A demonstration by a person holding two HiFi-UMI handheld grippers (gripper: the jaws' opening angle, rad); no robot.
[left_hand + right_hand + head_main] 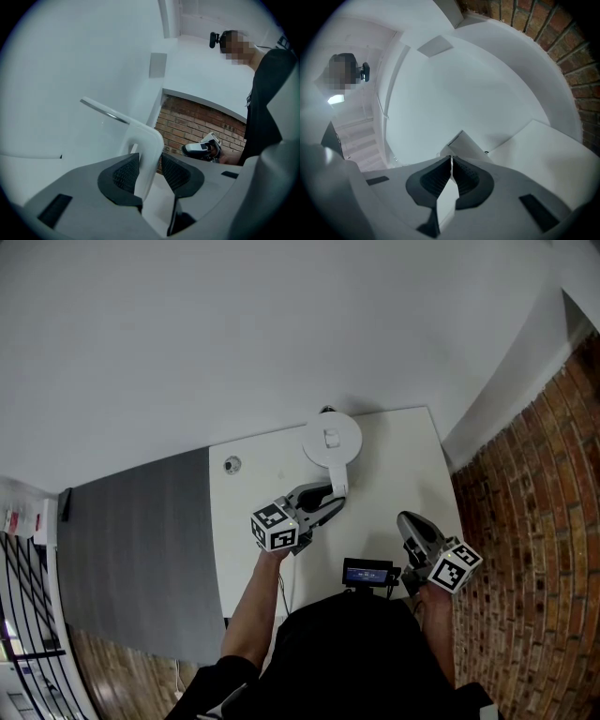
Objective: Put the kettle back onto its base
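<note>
Two grippers are held out over a white table (398,460), one in each of the person's hands. Nearest the body, a small black device (367,572) with a lit screen is seen between the two arms.

The right gripper (404,518) is held at the table's near right corner, well apart from the kettle (331,437). In the right gripper view its (451,165) jaws are pressed together with only a hairline between the dark pads, and nothing is held between them.

The left gripper (333,497) is reached further in, towards the middle of the table. In the left gripper view its (150,165) ribbed pads are closed on the kettle's white handle (146,143), one pad on each side of the loop. The right gripper (201,149) is seen past the handle, in front of brickwork.

From above, the kettle is seen as a round white lid at the table's far edge, with the handle (337,476) turned back towards the person and into the left jaws. A dark cord end (326,410) shows just behind the kettle. Whether the base lies under the kettle cannot be told.

A small round fitting (232,464) is set in the tabletop, to the left of the kettle and apart from it. A grey surface (141,540) lies left of the table, and a brick wall (534,493) stands to its right.
</note>
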